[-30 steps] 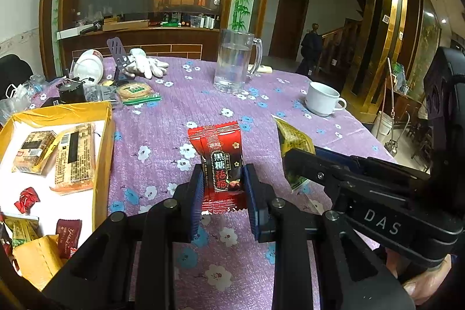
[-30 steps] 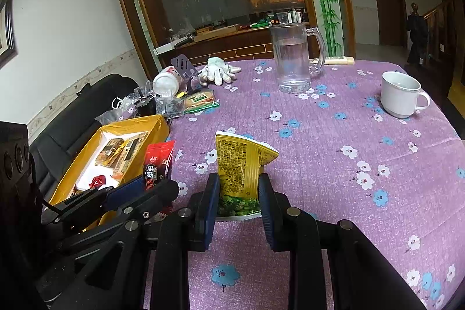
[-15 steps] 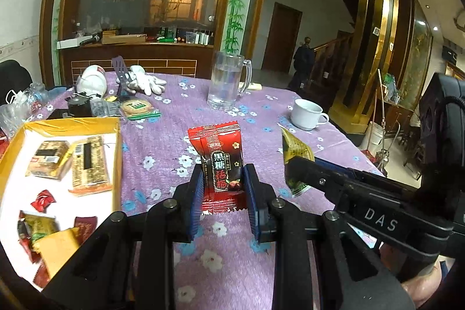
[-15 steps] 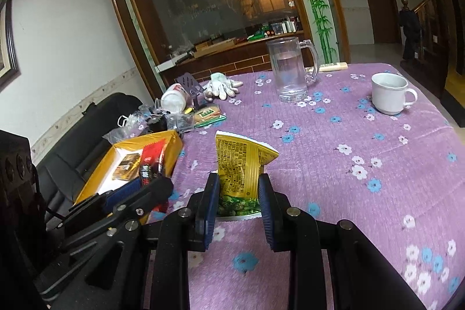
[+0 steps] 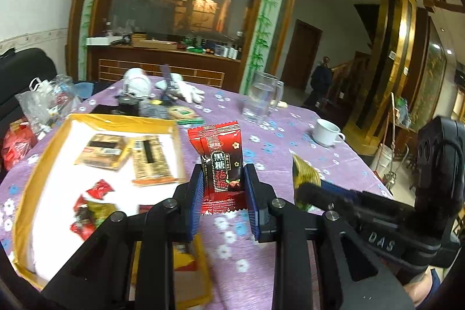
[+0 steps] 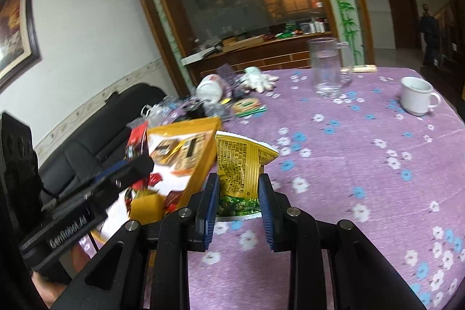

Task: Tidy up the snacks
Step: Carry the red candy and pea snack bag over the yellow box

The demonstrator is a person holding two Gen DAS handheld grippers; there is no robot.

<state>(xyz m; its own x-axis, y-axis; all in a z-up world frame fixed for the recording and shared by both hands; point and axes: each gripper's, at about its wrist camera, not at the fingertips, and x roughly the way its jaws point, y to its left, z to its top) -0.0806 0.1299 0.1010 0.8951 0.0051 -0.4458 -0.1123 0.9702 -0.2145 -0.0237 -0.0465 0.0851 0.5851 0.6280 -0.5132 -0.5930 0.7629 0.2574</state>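
My left gripper is shut on a red brown-sugar candy packet, held upright above the purple flowered tablecloth. My right gripper is shut on a yellow and green snack packet, also lifted off the cloth. The same yellow packet shows at the right of the left wrist view. A yellow box with a white floor lies to the left, just beside both grippers. It holds two tan wafer packs and several small wrapped candies.
A glass mug and a white cup stand farther back on the table. White gloves, a round biscuit pack and plastic bags crowd the far left. A black sofa sits beyond the box.
Both grippers have moved left and risen a little, each with its packet. The yellow box now lies closer and fills more of both views.
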